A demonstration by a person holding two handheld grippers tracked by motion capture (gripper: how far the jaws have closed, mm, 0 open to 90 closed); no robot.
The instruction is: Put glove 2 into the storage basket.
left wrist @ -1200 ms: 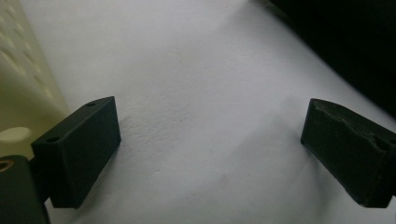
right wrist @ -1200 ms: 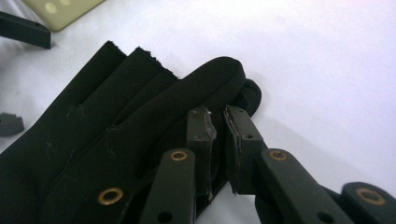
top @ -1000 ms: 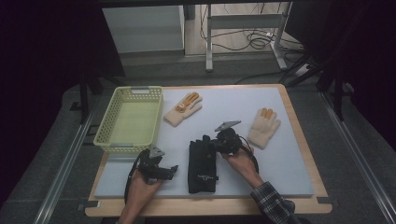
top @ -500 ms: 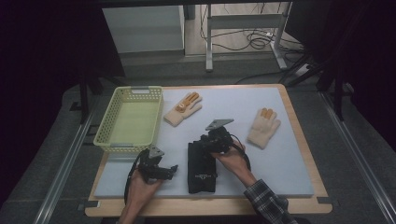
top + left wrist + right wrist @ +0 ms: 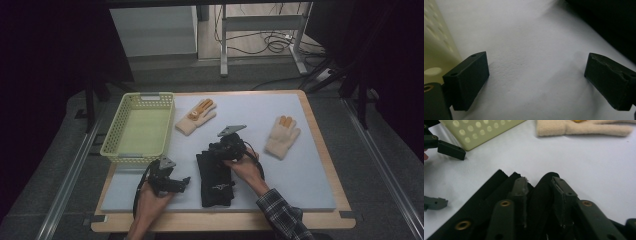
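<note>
A black folded cloth (image 5: pixel 216 185) lies on the pale mat near the front edge. My right gripper (image 5: pixel 214 154) is at its far end, and its jaws have just been closing. A raised fold of the black cloth (image 5: pixel 537 195) is bunched between them, and both pads press on it. My left gripper (image 5: pixel 186 181) rests low on the mat, left of the cloth, and has nothing in it. Its jaws stand wide apart over bare mat in the left gripper view (image 5: pixel 536 77). In the right gripper view the left gripper (image 5: pixel 450 177) appears at the far left.
A yellow-green mesh basket (image 5: pixel 114 150) stands at the back left. A cream glove with orange fingers (image 5: pixel 195 117) lies beside it. A second cream glove (image 5: pixel 281 136) lies to the right. The mat (image 5: pixel 300 185) sits on a wooden-edged table.
My right gripper has moved left, off the mat beside the right glove and onto the far end of the black cloth. The left hand has stayed put.
</note>
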